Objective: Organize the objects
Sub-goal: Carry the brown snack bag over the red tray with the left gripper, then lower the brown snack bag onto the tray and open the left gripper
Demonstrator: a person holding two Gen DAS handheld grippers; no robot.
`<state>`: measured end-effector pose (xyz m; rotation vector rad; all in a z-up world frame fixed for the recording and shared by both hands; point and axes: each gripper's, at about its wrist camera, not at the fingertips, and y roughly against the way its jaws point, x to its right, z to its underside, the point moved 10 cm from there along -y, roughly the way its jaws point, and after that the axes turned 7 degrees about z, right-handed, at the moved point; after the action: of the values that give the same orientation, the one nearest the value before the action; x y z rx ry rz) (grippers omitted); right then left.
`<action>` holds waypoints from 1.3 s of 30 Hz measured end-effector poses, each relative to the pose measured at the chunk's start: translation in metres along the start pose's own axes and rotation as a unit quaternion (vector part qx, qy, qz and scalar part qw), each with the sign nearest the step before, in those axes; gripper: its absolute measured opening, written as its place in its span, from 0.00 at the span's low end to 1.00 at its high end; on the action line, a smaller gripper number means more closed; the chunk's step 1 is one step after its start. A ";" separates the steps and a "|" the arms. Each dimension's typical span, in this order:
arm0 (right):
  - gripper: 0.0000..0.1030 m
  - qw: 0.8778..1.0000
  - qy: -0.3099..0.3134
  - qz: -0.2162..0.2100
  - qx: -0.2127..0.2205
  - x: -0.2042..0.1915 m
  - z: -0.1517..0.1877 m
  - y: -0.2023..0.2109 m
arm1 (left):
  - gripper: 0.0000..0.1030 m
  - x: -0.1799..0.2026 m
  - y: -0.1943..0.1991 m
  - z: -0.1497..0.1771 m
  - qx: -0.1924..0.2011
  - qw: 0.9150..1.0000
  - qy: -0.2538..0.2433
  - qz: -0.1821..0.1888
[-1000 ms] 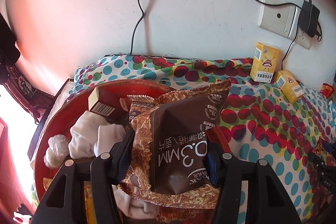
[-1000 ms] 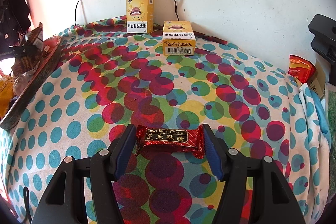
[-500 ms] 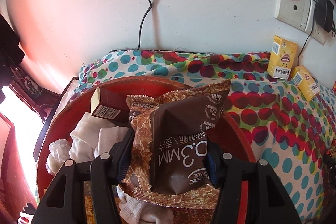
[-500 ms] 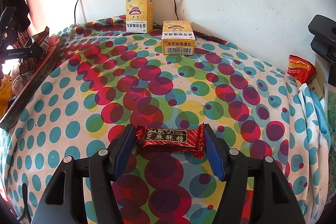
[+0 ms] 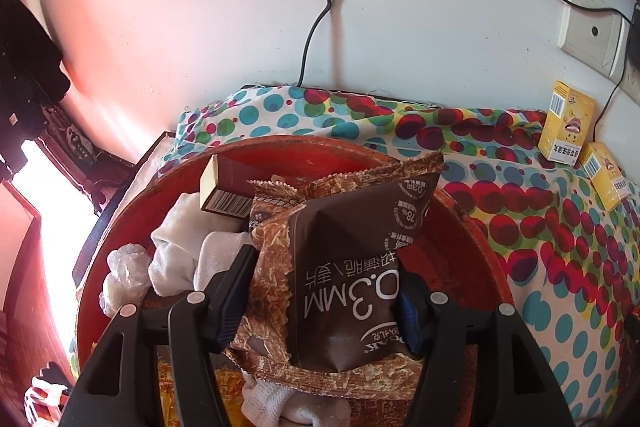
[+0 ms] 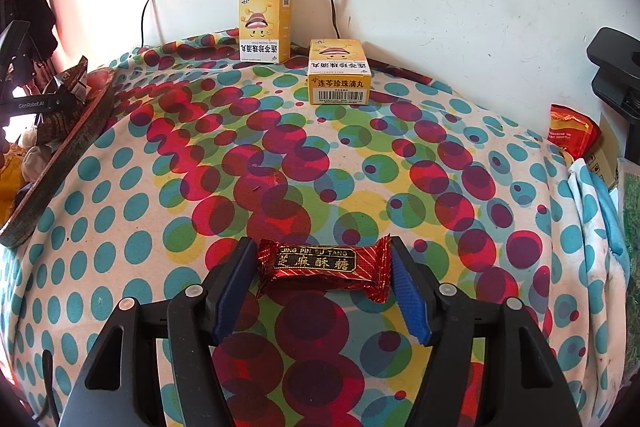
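**Two wrist views, one table**

Left view only: left gripper (image 5: 324,291), jaws just widening, brackets the snack bag (image 5: 352,267) over the red tray (image 5: 476,227). Right view only: right gripper (image 6: 324,287), spread, flanks the candy (image 6: 324,264) near the tablecloth's (image 6: 120,227) front edge.

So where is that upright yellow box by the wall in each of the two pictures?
Left wrist view: the upright yellow box stands at the far right edge, on the dotted cloth below the wall socket.
Right wrist view: the same box stands top centre, left of the lying yellow box.
Shared landmark: the lying yellow box beside it shows in both.
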<state>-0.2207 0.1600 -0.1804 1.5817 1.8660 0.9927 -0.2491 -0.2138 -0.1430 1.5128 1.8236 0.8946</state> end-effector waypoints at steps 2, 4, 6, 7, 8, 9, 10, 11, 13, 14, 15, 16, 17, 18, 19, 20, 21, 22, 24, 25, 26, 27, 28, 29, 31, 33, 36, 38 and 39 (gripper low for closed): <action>0.63 1.000 -0.001 0.001 0.000 0.000 0.000 0.000 | 0.62 -0.001 0.001 0.000 -0.002 1.000 0.006 0.004; 0.65 1.000 -0.001 0.000 -0.001 0.000 0.000 0.000 | 0.62 -0.002 0.003 0.001 -0.003 1.000 0.009 0.005; 0.66 1.000 0.001 0.001 0.000 -0.001 -0.001 0.000 | 0.63 -0.003 0.006 0.002 -0.004 1.000 0.010 0.007; 0.66 1.000 0.002 0.003 0.000 0.000 0.000 -0.001 | 0.63 -0.003 0.007 0.003 -0.003 1.000 0.010 0.008; 0.66 1.000 0.003 0.003 -0.001 0.000 0.000 -0.001 | 0.63 -0.004 0.009 0.004 -0.004 1.000 0.011 0.007; 0.66 1.000 0.003 0.004 -0.001 0.001 0.000 -0.001 | 0.63 -0.004 0.011 0.005 -0.004 1.000 0.011 0.007; 0.67 1.000 0.003 0.005 -0.001 0.002 0.000 -0.002 | 0.63 -0.004 0.013 0.005 -0.004 1.000 0.012 0.008; 0.67 1.000 0.002 0.006 -0.001 0.003 0.000 -0.002 | 0.63 -0.004 0.015 0.007 -0.004 1.000 0.014 0.008; 0.67 1.000 0.003 0.006 -0.002 0.003 0.000 -0.002 | 0.63 -0.003 0.021 0.009 -0.007 1.000 0.015 0.013; 0.67 1.000 0.003 0.006 -0.002 0.003 0.000 -0.002 | 0.63 -0.002 0.024 0.010 -0.005 1.000 0.014 0.014; 0.68 1.000 0.003 0.006 -0.002 0.003 -0.001 -0.003 | 0.64 -0.002 0.029 0.011 -0.002 1.000 0.013 0.013; 0.68 1.000 0.003 0.007 -0.002 0.003 -0.001 -0.003 | 0.64 -0.001 0.034 0.013 0.001 1.000 0.012 0.013; 0.68 1.000 0.003 0.007 -0.003 0.004 -0.001 -0.003 | 0.64 -0.001 0.038 0.014 0.003 1.000 0.012 0.015; 0.69 1.000 0.003 0.008 -0.003 0.006 -0.001 -0.003 | 0.65 0.000 0.043 0.016 0.006 1.000 0.013 0.019; 0.70 1.000 0.002 0.009 -0.003 0.007 -0.001 -0.003 | 0.65 0.001 0.046 0.017 0.008 1.000 0.013 0.021; 0.70 1.000 0.002 0.010 -0.004 0.007 -0.001 -0.003 | 0.66 0.002 0.051 0.019 0.011 1.000 0.012 0.025; 0.72 1.000 0.001 0.010 -0.005 0.008 -0.001 -0.003 | 0.67 0.004 0.055 0.020 0.014 0.999 0.011 0.027; 0.73 1.000 0.000 0.010 -0.005 0.009 0.000 -0.002 | 0.67 0.004 0.058 0.022 0.015 0.999 0.010 0.028; 0.73 1.000 0.001 0.013 -0.005 0.011 0.001 -0.002 | 0.67 0.005 0.065 0.026 0.017 0.999 0.008 0.029; 0.73 1.000 0.001 0.012 -0.005 0.010 0.001 -0.002 | 0.67 0.006 0.068 0.028 0.016 0.999 0.008 0.029; 0.73 1.000 0.001 0.012 -0.005 0.010 0.001 -0.003 | 0.67 0.007 0.071 0.032 0.017 0.999 0.006 0.027; 0.74 1.000 0.001 0.013 -0.005 0.009 0.001 -0.003 | 0.67 0.008 0.074 0.033 0.018 1.000 0.003 0.026; 0.74 1.000 0.001 0.013 -0.006 0.011 0.002 -0.003 | 0.67 0.009 0.077 0.036 0.021 0.999 0.002 0.026; 0.75 1.000 0.001 0.013 -0.006 0.010 0.002 -0.003 | 0.67 0.010 0.082 0.040 0.023 0.999 0.004 0.029; 0.76 1.000 0.002 0.013 -0.006 0.009 0.001 -0.004 | 0.67 0.012 0.092 0.048 0.026 0.999 0.004 0.035; 0.76 1.000 0.002 0.012 -0.006 0.008 0.001 -0.004 | 0.67 0.015 0.104 0.060 0.032 0.999 0.005 0.041; 0.77 1.000 0.003 0.012 -0.006 0.007 0.000 -0.005 | 0.67 0.021 0.123 0.081 0.043 0.998 -0.004 0.045; 0.80 1.000 0.005 0.008 -0.011 0.005 0.000 -0.005 | 0.67 0.027 0.136 0.096 0.051 0.997 -0.016 0.052; 0.84 1.000 0.008 0.004 -0.014 0.005 0.002 -0.006 | 0.67 0.031 0.142 0.105 0.055 0.996 -0.023 0.059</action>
<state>-0.2238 0.1645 -0.1856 1.5697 1.8504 1.0340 -0.0885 -0.1533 -0.0913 1.7109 1.7915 0.8196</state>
